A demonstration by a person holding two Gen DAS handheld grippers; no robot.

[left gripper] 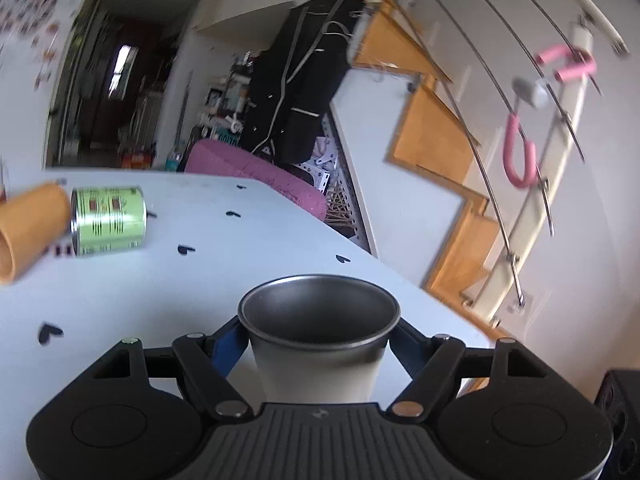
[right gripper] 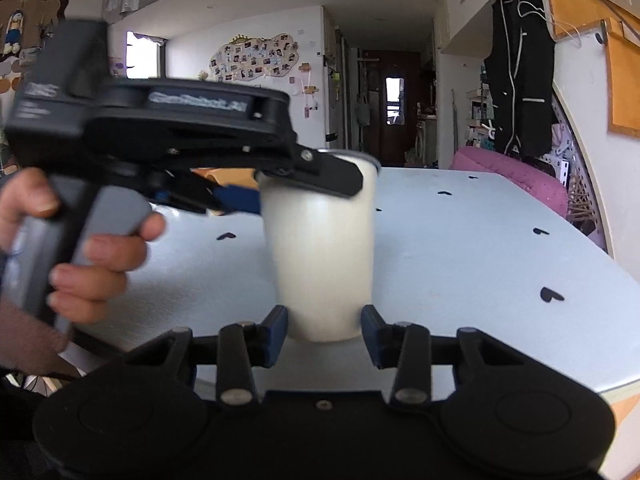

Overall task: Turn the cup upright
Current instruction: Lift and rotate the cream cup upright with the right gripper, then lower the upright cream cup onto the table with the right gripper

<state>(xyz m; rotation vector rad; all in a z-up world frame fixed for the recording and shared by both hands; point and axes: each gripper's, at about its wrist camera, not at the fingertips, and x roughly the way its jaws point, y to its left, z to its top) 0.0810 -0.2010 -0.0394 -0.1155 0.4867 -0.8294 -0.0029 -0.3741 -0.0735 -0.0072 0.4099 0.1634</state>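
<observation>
A white cup with a dark grey inside stands mouth-up between the fingers of my left gripper, which is shut on it just below the rim. In the right wrist view the same cup is upright, its base on or just above the white table, with the left gripper's finger across its rim. My right gripper is open, its blue pads either side of the cup's base without touching it.
An orange cup and a green can lie on their sides at the table's far left. A pink chair stands past the far edge. The table's right edge is close to the cup. A black box sits at lower right.
</observation>
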